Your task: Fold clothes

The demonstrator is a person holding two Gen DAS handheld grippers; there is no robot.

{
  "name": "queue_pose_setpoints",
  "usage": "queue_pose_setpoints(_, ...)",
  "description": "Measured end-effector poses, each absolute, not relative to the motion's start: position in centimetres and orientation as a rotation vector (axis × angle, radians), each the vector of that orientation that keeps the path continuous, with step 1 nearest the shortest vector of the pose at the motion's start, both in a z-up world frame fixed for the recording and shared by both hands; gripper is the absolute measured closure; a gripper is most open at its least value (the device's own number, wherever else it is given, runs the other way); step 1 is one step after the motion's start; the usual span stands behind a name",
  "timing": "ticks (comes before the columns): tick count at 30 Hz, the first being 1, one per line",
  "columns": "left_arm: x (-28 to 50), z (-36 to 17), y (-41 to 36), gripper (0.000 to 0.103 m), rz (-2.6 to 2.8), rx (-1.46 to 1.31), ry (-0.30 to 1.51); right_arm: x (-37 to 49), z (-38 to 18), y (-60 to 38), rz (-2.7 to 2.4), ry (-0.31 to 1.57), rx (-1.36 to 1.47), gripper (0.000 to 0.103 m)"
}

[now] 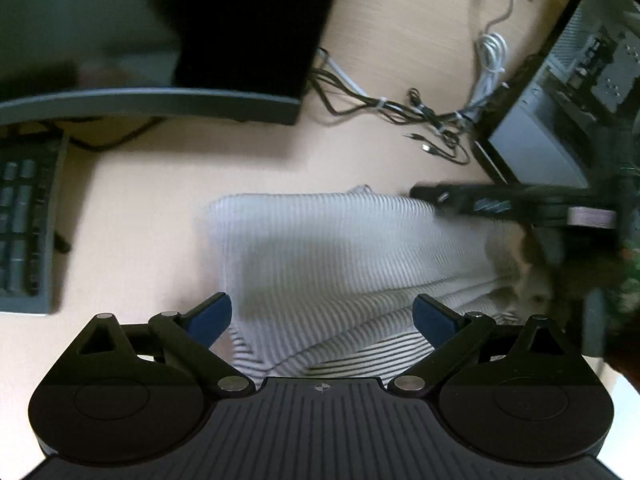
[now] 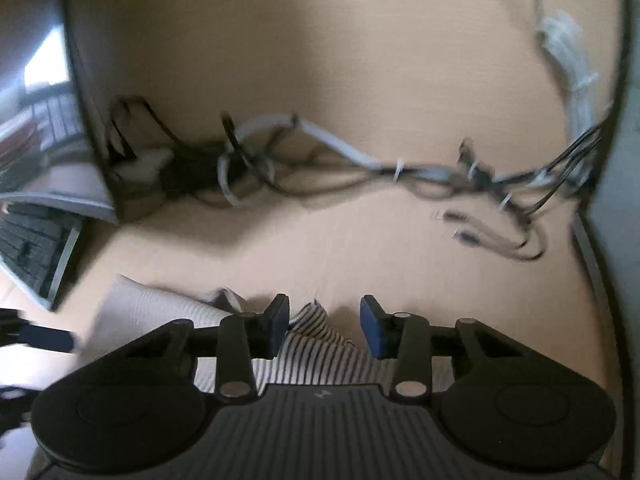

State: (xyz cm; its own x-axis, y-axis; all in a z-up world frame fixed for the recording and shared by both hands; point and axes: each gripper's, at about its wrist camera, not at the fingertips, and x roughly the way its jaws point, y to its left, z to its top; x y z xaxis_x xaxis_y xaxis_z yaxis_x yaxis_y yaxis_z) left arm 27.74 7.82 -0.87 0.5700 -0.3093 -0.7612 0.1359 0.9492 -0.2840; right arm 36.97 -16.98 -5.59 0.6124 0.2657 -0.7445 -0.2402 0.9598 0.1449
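A grey-and-white striped garment (image 1: 340, 248) lies folded on the light wooden desk (image 1: 140, 200). My left gripper (image 1: 324, 318) hovers over its near edge, open wide, and its blue pads (image 1: 214, 314) touch no cloth. In the right wrist view the right gripper (image 2: 326, 330) stands partly open over a raised corner of the striped garment (image 2: 316, 332). That cloth sits between the blue pads (image 2: 370, 330) with a gap on the right side. The right gripper (image 1: 440, 200) also shows, blurred, at the garment's far right edge. The left gripper's blue pad (image 2: 44, 338) appears at the left edge of the right wrist view.
A dark monitor (image 1: 224, 40) and a keyboard (image 1: 24, 220) stand at the back left. A tangle of cables (image 1: 400, 108) crosses the desk behind the garment, with loose plugs (image 2: 472, 232) near it. A dark box-like device (image 1: 560, 100) stands at the right.
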Motion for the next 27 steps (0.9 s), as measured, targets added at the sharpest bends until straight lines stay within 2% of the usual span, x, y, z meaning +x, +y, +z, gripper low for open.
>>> queue_pose_setpoints(3, 27.0, 0.0, 8.4, 0.003, -0.248, -0.198, 0.914, 38.0, -7.0, -16.3, 0.301, 0.899, 0.031, 0.070)
queue_pose_setpoints(5, 26.7, 0.4, 8.7, 0.003, -0.247, -0.194, 0.905, 37.8, -6.8, -16.3, 0.326, 0.894, 0.052, 0.090)
queue_pose_setpoints(7, 26.3, 0.8, 9.1, 0.003, -0.249, -0.197, 0.895, 37.2, -6.1, -16.1, 0.341, 0.881, 0.044, 0.096)
queue_pose_setpoints(15, 25.8, 2.7, 13.5, 0.000, -0.305, -0.368, 0.846, 27.5, 1.2, -16.4, 0.423, 0.773, 0.117, 0.097)
queue_pose_setpoints(18, 26.2, 2.8, 13.3, 0.000, -0.355, -0.404, 0.845, 22.2, 1.1, -16.4, 0.424, 0.813, 0.141, 0.097)
queue_pose_setpoints(24, 26.1, 2.4, 9.4, 0.000, -0.478, -0.347, 0.866, 16.4, -3.0, -15.9, 0.354, 0.910, 0.194, 0.097)
queue_pose_setpoints(25, 25.7, 2.4, 8.9, 0.002, -0.501, -0.326, 0.868, 15.8, -3.4, -15.8, 0.350, 0.916, 0.194, 0.097)
queue_pose_setpoints(27, 24.8, 2.2, 8.1, 0.016, -0.543, -0.261, 0.891, 14.6, -3.2, -15.6, 0.360, 0.925, 0.176, 0.097)
